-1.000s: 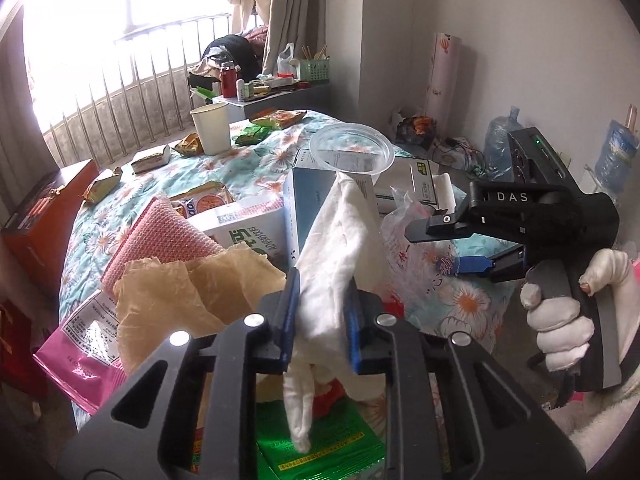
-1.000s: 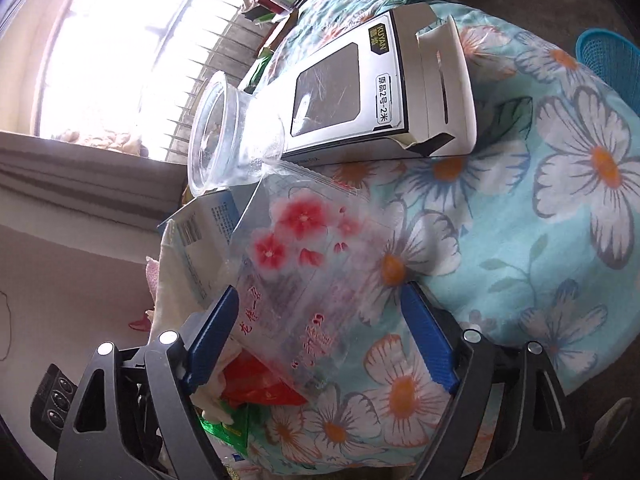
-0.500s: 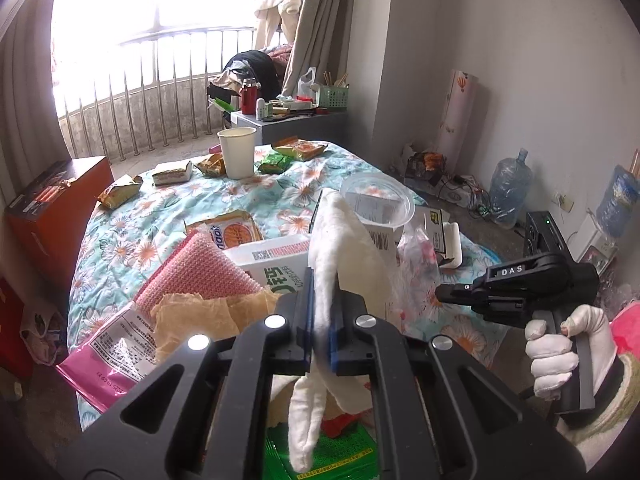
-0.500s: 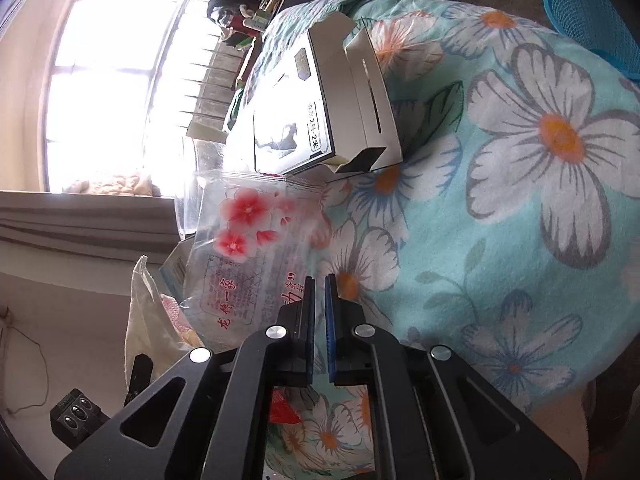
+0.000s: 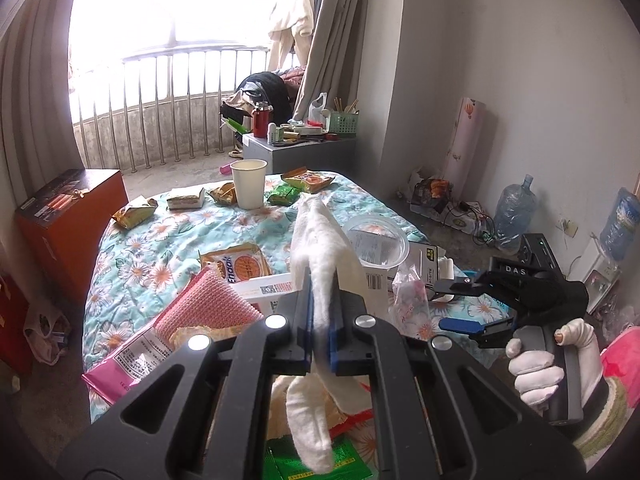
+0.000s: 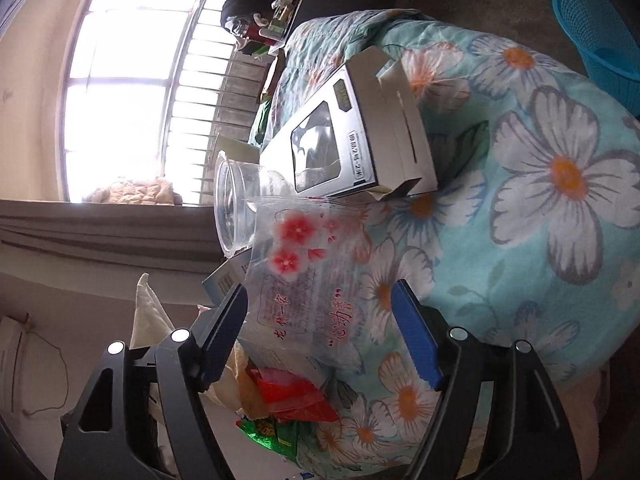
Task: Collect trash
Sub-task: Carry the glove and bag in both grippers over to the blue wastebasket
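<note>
Over a flower-print counter point(image 5: 132, 248) strewn with wrappers, the left gripper point(image 5: 319, 322) has its jaws clamped together on a white glove point(image 5: 320, 248), whose cuff stands up toward 12 o'clock while one finger dangles below the pads at 6 o'clock. At 3 o'clock in the left wrist view, a white-gloved hand point(image 5: 536, 372) holds the right gripper point(image 5: 460, 304), its jaws having just been opening; they now stand wide apart on either side of a clear plastic bag point(image 6: 308, 280) printed with red flowers, the pads not pressing on it. That bag lies on the counter near its edge, just in front of a clear plastic tub point(image 6: 236, 204) and a white carton with a window point(image 6: 340, 148). Beyond the glove, toward 11 o'clock, sit a pink woven cloth point(image 5: 204, 304), an orange snack packet point(image 5: 236, 264) and a white paper cup point(image 5: 248, 184). A blue mesh basket point(image 6: 596, 28) shows on the floor at 1 o'clock in the right wrist view. A green packet point(image 5: 316, 460) lies under the left gripper at 6 o'clock.
</note>
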### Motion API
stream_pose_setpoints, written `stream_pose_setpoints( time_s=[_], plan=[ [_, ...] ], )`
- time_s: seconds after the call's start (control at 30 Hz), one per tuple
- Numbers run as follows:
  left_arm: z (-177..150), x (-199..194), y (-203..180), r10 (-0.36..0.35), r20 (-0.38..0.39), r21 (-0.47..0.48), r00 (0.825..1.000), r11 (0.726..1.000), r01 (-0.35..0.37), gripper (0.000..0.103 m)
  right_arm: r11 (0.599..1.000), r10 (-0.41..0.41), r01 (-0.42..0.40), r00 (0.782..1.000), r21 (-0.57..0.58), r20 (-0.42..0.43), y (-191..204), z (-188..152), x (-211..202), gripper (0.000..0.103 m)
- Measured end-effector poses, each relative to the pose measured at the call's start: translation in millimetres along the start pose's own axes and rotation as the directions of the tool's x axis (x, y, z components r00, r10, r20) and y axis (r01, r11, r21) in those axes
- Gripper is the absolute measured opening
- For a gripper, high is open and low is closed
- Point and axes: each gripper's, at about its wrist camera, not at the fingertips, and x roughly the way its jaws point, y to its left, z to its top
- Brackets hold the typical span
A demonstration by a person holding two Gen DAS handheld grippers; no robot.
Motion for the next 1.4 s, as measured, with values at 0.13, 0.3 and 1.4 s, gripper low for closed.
stream_pose_setpoints(
  time_s=[0.13, 0.3, 1.4],
  plan=[
    [-2, -5, -1, 0.007, 0.000, 0.002, 1.000, 1.000, -0.007, 0.004, 0.993, -0.113, 0.113, 0.993, 0.040, -0.016, 11, 12, 25, 0.086],
    [-3, -7, 1, 0.008, -0.003, -0.001, 1.000, 1.000, -0.008, 0.004, 0.982, -0.183, 0.182, 0.983, 0.054, 0.015, 20, 17, 39, 0.086],
    [61, 10, -150, -0.241, 0.056, 0.232, 0.969, 0.947, 0.222, 0.004, 0.998, -0.061, 0.042, 0.895, 0.051, 0.441, -32, 13, -186, 0.042]
  ],
)
